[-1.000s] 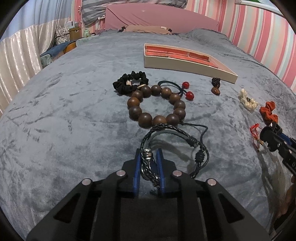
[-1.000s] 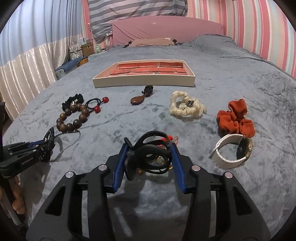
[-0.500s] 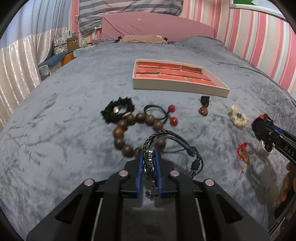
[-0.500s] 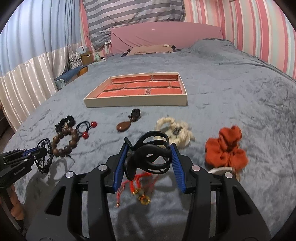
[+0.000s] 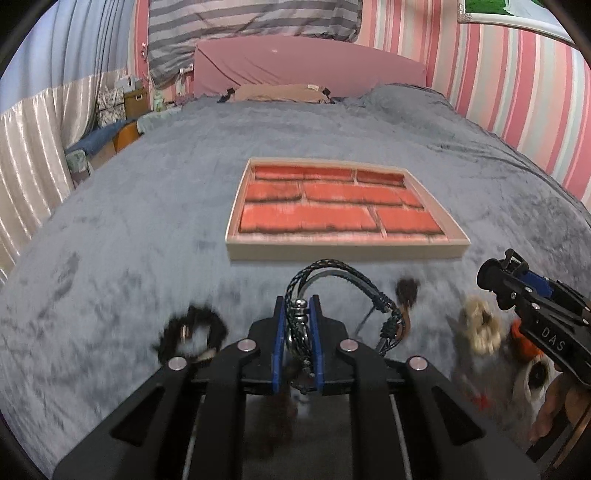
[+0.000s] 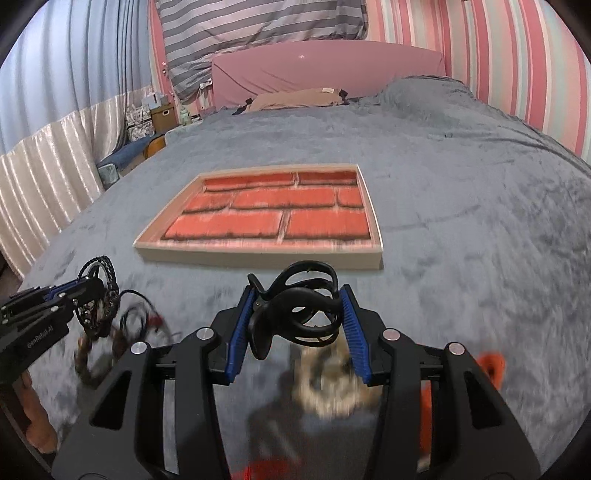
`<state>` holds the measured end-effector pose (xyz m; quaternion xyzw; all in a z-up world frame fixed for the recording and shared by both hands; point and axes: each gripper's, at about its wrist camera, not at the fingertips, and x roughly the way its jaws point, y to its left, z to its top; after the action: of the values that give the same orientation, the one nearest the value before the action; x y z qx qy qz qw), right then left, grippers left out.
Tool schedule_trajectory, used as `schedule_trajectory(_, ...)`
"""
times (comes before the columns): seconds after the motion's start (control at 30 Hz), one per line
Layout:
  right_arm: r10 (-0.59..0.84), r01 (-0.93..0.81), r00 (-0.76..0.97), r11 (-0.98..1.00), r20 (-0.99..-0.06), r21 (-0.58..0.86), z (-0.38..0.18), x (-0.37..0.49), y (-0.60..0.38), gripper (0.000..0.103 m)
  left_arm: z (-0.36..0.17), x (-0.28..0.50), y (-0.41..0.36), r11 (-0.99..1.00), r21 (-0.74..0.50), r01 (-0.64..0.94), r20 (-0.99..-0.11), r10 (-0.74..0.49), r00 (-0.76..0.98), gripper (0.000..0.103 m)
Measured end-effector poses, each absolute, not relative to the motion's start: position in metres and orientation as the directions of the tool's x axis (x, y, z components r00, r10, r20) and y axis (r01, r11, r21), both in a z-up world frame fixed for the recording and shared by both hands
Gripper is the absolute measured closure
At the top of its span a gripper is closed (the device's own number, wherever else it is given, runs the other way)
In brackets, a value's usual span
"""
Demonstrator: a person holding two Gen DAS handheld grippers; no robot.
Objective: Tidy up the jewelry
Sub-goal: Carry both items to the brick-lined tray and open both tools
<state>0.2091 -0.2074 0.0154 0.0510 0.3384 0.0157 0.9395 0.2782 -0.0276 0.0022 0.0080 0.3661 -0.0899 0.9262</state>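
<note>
Left wrist: tray (image 5: 345, 248) at 12 o'clock, red velvet compartments bare; left gripper (image 5: 298, 325) pinches braided bracelet (image 5: 334, 271); right gripper (image 6: 297, 317) clamps black claw clip (image 6: 295, 314).

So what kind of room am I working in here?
A bedroom, most likely: the work surface is a bed with a grey plush blanket, a pink headboard stands at its far end, and a striped pillow leans above that.

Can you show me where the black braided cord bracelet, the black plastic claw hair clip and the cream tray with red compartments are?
Black braided cord bracelet (image 5: 332, 266): left wrist view, top of its braided loop.
Black plastic claw hair clip (image 6: 295, 310): right wrist view, middle of its curved body.
Cream tray with red compartments (image 5: 343, 251): left wrist view, near cream wall.
</note>
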Motion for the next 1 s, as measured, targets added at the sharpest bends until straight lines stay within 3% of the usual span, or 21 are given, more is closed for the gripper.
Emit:
schedule_trajectory(0.4,0.045,0.027,0.731,0.995,-0.681,0.095,0.038,0.361,-0.225,0.057,0.034,0.422,-0.055,0.992,0.025,0.126,-0.676,-0.076,0.733,0.09)
schedule_trajectory(0.77,-0.022,0.083,0.636,0.996,-0.771,0.039,-0.009,0.481,-0.243,0.057,-0.026,0.566,-0.056,0.998,-0.043,0.052,-0.791,-0.066,0.608,0.09)
schedule_trajectory(1.0,-0.026,0.09,0.553,0.996,-0.833,0.028,-0.038,0.52,-0.246,0.057,-0.052,0.605,-0.055,0.998,-0.045,0.046,-0.821,-0.063,0.568,0.09)
